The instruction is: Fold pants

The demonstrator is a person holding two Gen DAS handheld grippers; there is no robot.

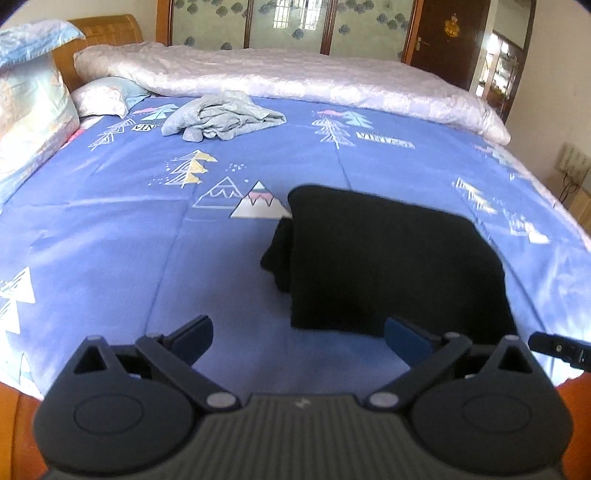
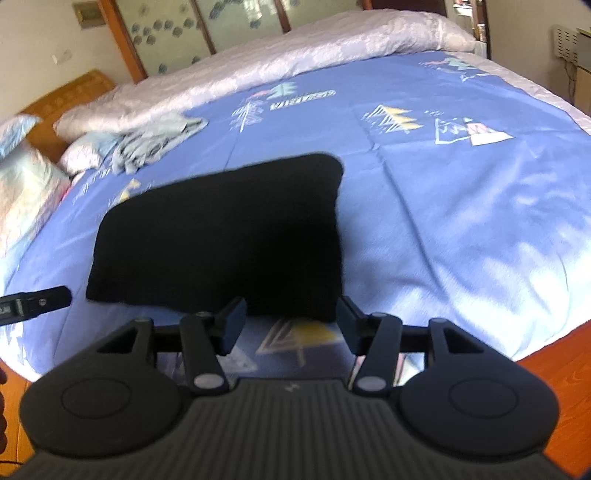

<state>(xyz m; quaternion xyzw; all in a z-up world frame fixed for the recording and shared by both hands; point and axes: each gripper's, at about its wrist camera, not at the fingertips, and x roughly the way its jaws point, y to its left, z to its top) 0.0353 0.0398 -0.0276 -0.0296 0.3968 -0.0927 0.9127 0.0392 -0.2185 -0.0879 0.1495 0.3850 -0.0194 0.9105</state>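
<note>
The black pants [image 1: 384, 258] lie folded into a compact rectangle on the blue bedspread [image 1: 147, 240], near its front edge. They also show in the right wrist view [image 2: 221, 236]. My left gripper [image 1: 297, 338] is open and empty, just in front of the pants' near left corner. My right gripper [image 2: 290, 319] is open and empty, just in front of the pants' near right edge. A tip of the right gripper [image 1: 557, 347] shows at the right of the left wrist view. A tip of the left gripper [image 2: 35, 301] shows at the left of the right wrist view.
A crumpled grey garment [image 1: 221, 116] lies far back on the bed. A pale quilt [image 1: 295, 77] runs along the far side. Pillows [image 1: 33, 99] stack at the far left by the wooden headboard [image 1: 110, 33]. Wooden floor [image 2: 554, 373] lies below the bed's front edge.
</note>
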